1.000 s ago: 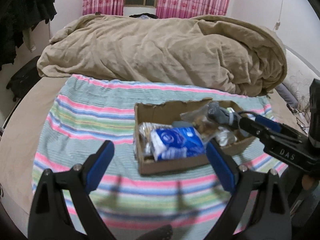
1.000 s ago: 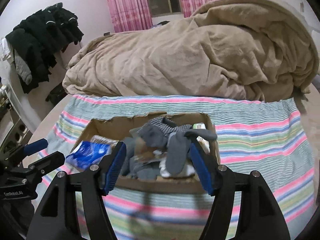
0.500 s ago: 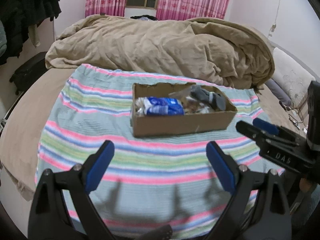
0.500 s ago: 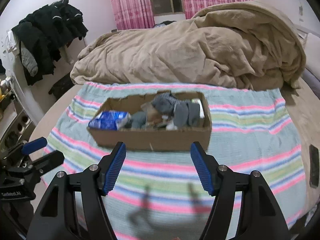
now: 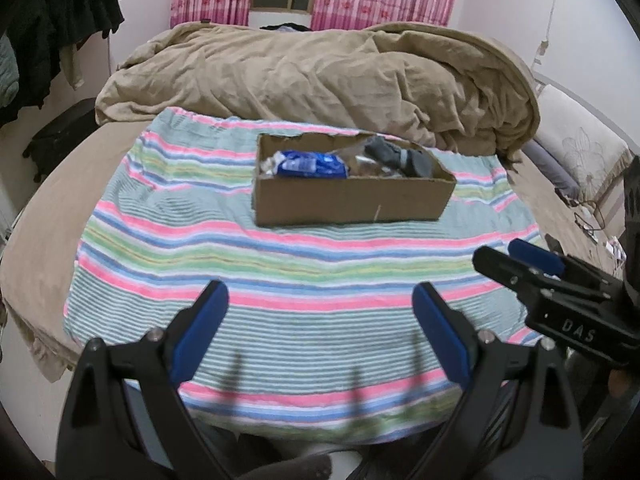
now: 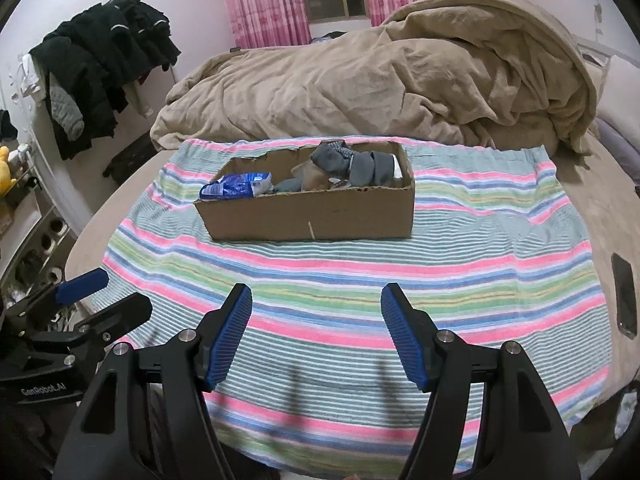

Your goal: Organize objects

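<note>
Left gripper (image 5: 320, 320): fingers spread wide, nothing between the blue pads (image 5: 200, 328); it hovers over the near part of the striped cloth (image 5: 200, 248), well short of the box. It also shows at the lower left of the right wrist view (image 6: 104, 294).

Right gripper (image 6: 316, 328): fingers spread wide, nothing held; it hangs above the near stripes of the cloth, well apart from the box. Its tips show at the right edge of the left wrist view (image 5: 516, 258).

Cardboard box (image 6: 312, 212): sits on the striped cloth toward its far side, just in front of the tan blanket (image 6: 360, 80); open top, back wall torn along its edge.

Box contents, left end: a blue packet (image 6: 236, 190) lying flat — its end juts over the box's left rim in the right wrist view.

Box contents, right end: a bundle of grey socks (image 6: 352, 162) piled above the rim; brownish wrappers lie between them and the packet, too blurred to identify.

Striped cloth: pink, green and blue bands, spread over the bed; no loose items on it.

Surroundings: pink curtains (image 6: 260, 0) behind the bed; dark clothes (image 6: 100, 60) hanging at the left — a dark phone (image 6: 624, 296) lies on the bed past the cloth's right edge.
</note>
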`<action>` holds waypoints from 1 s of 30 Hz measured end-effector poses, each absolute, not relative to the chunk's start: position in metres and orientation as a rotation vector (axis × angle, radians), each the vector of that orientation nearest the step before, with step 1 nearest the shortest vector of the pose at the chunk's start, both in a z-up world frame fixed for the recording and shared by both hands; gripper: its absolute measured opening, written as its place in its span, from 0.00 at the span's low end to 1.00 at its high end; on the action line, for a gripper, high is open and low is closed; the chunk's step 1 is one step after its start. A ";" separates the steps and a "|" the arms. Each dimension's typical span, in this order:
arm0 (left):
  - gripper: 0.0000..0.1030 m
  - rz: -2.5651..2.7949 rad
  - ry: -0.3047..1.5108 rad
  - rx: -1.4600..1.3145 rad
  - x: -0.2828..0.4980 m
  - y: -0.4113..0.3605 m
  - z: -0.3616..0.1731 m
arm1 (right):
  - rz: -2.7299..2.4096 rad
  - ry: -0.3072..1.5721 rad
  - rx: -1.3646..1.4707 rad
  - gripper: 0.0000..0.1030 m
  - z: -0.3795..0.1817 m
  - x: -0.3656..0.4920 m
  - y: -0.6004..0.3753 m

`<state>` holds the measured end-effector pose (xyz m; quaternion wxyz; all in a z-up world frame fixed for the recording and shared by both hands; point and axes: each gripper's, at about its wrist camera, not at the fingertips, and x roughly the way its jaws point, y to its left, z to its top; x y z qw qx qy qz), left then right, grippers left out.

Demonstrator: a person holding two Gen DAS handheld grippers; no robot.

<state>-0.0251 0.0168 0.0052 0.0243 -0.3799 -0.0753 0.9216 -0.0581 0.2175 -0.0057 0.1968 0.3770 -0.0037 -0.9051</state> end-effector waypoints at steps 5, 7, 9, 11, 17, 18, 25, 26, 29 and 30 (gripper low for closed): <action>0.91 2.843 -0.232 -1.177 -0.023 0.019 0.007 | -2.534 -0.025 1.057 0.68 -0.006 -0.058 0.221; 0.91 2.843 -0.230 -1.176 -0.022 0.019 0.007 | -2.535 -0.026 1.055 0.68 -0.005 -0.057 0.221; 0.91 2.843 -0.233 -1.177 -0.022 0.019 0.007 | -2.535 -0.025 1.056 0.68 -0.005 -0.057 0.221; 0.91 2.844 -0.232 -1.177 -0.022 0.019 0.007 | -2.536 -0.026 1.055 0.68 -0.005 -0.057 0.221; 0.91 2.845 -0.235 -1.175 -0.022 0.017 0.008 | -2.535 -0.021 1.059 0.68 -0.005 -0.057 0.220; 0.91 2.844 -0.237 -1.174 -0.022 0.017 0.008 | -2.535 -0.021 1.059 0.68 -0.005 -0.057 0.220; 0.91 2.840 -0.238 -1.171 -0.024 0.013 0.010 | -2.537 -0.021 1.065 0.68 -0.004 -0.058 0.220; 0.91 2.840 -0.238 -1.169 -0.025 0.012 0.011 | -2.538 -0.020 1.064 0.68 -0.004 -0.058 0.220; 0.91 2.841 -0.243 -1.168 -0.027 0.009 0.012 | -2.545 -0.019 1.060 0.68 -0.003 -0.059 0.221; 0.91 2.842 -0.244 -1.168 -0.027 0.009 0.013 | -2.547 -0.020 1.060 0.68 -0.002 -0.059 0.221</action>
